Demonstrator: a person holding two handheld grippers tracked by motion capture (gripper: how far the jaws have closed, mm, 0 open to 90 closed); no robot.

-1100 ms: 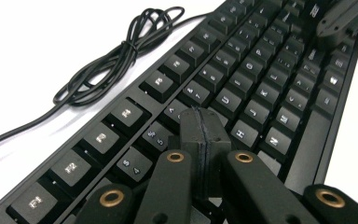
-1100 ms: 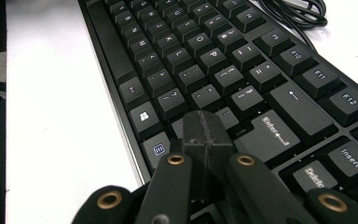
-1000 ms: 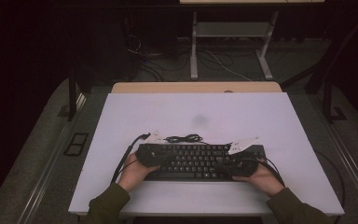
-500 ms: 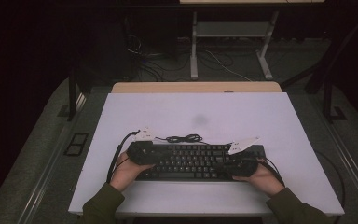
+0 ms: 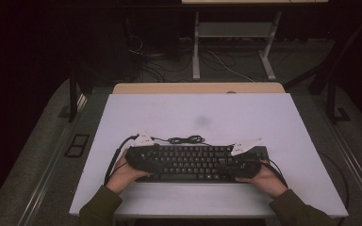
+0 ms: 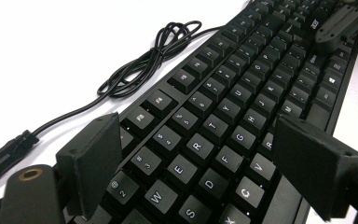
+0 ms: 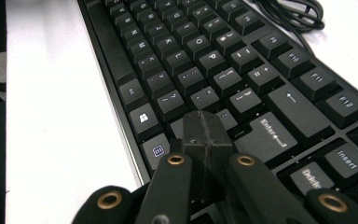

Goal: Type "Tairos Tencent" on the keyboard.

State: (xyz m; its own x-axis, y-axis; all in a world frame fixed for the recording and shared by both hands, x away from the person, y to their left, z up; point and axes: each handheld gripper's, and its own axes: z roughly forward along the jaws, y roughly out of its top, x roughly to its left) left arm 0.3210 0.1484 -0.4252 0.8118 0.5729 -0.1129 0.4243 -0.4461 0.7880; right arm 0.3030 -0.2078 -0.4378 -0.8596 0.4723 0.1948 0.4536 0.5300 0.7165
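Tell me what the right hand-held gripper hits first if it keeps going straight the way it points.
Likely the keyboard: the right hand-held gripper, jaws shut, aims low over the keys near Enter, though its height above them is unclear.

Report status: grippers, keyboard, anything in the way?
Left gripper open over the keyboard letter keys. Right gripper shut, tips over keys beside Enter. Coiled cable lies behind, apart.

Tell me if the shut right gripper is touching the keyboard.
Cannot tell. In the right gripper view, the right gripper hangs shut over the keyboard, hiding any contact or gap.
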